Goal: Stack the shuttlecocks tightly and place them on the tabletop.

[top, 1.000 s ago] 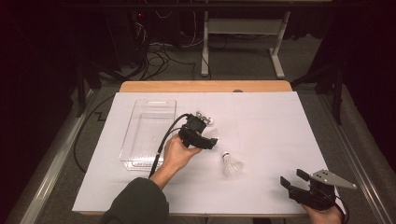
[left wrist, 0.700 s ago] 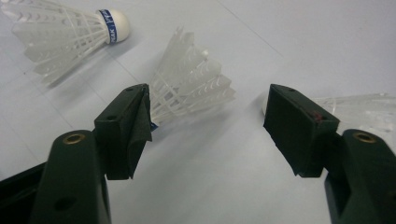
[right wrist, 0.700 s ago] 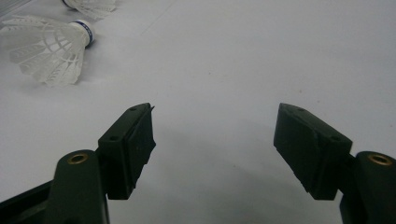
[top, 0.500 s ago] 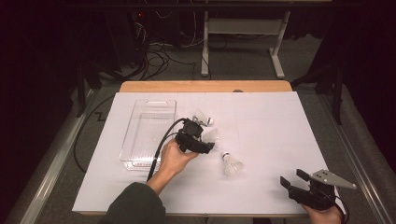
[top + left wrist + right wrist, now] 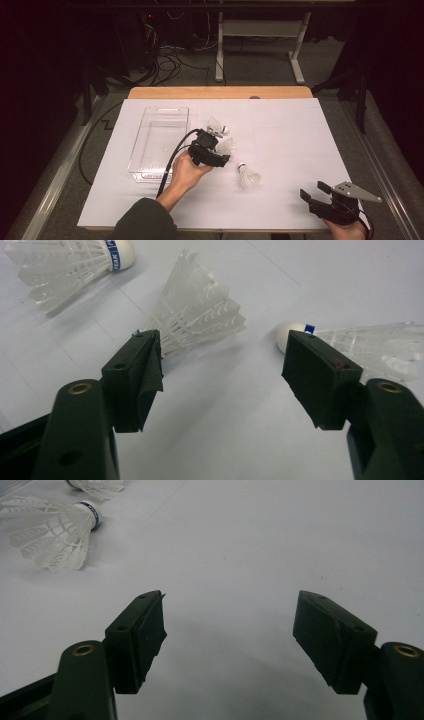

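Three white feather shuttlecocks lie on the white table cover. In the high view, one shuttlecock [image 5: 216,126] is farthest, a second [image 5: 228,145] lies just ahead of my left gripper [image 5: 222,150], and a third [image 5: 248,176] is nearer the front. My left gripper [image 5: 225,347] is open with nothing between its jaws. The middle shuttlecock [image 5: 200,315] lies just past its left jaw tip, and the others [image 5: 65,260] [image 5: 365,347] lie to either side. My right gripper [image 5: 314,190] [image 5: 230,605] stands open over bare cover at the front right, with a shuttlecock [image 5: 55,530] farther off.
A clear plastic bin [image 5: 159,120] sits left of the left gripper, with nothing inside that I can see. The left gripper's black cable [image 5: 172,160] runs along the bin's right side. The table's wooden far edge [image 5: 220,92] shows beyond the white cover [image 5: 290,140].
The left gripper has drawn back slightly toward the person, and the middle shuttlecock now shows in front of it. The right gripper has stayed put.
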Tool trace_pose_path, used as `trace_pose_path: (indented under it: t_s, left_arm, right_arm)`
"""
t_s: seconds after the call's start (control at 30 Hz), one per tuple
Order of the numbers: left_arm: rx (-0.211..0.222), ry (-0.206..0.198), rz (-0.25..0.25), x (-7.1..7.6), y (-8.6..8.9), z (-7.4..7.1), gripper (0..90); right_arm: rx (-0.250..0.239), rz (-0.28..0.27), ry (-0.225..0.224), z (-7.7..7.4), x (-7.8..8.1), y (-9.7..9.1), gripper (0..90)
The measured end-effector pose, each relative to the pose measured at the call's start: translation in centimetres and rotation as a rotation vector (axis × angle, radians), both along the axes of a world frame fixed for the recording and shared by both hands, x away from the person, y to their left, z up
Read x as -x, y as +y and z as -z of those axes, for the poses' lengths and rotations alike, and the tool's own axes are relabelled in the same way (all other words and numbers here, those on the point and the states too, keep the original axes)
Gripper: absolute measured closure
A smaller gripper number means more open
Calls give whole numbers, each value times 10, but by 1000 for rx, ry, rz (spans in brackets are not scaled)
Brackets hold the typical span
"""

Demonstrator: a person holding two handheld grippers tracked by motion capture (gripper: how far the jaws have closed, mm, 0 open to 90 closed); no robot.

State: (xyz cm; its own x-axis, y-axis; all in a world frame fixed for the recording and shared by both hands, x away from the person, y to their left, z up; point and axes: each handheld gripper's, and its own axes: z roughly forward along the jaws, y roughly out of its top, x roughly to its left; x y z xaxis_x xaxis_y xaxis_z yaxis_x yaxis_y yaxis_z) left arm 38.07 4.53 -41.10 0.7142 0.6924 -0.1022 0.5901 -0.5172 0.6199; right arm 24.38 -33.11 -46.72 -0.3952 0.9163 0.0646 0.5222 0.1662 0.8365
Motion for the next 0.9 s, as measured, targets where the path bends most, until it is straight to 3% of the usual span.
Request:
trace_pose_path:
  t_s: [0.9]
  left_arm:
    - [15, 13, -7, 20, 10, 0, 367]
  right_arm:
    - [-2, 5, 0, 0, 0, 0, 293]
